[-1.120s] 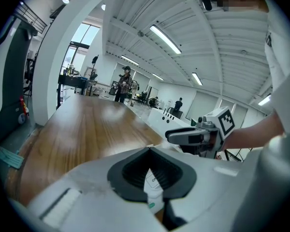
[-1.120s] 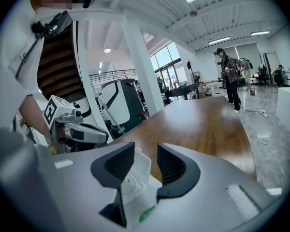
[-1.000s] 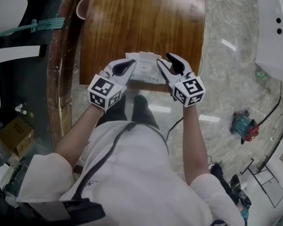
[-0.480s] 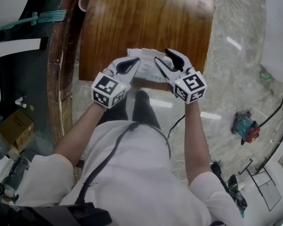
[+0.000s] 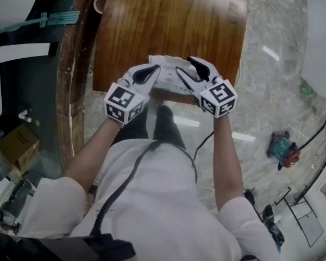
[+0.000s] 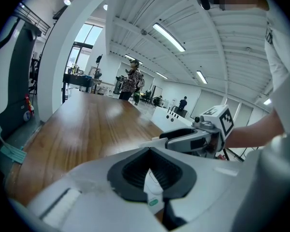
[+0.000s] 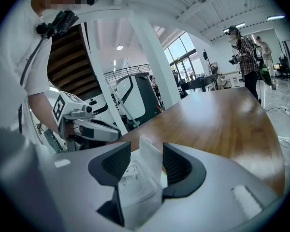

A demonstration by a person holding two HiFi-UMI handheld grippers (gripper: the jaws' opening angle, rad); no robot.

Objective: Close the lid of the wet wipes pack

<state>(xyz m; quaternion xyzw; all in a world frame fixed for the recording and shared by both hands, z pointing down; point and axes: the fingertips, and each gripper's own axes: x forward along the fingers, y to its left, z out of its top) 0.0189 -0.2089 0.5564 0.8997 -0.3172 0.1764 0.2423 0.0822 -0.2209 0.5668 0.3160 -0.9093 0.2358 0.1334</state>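
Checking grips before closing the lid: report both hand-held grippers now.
Left hand-held gripper: shut on wet wipes pack.
Right hand-held gripper: open, raised lid between jaws.

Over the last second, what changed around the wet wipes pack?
Very little. The right gripper nudged slightly and its jaws spread a touch wider around the raised lid; nothing was grabbed or released. The left gripper stays shut on the wet wipes pack at the near edge of the wooden table, lid still open.
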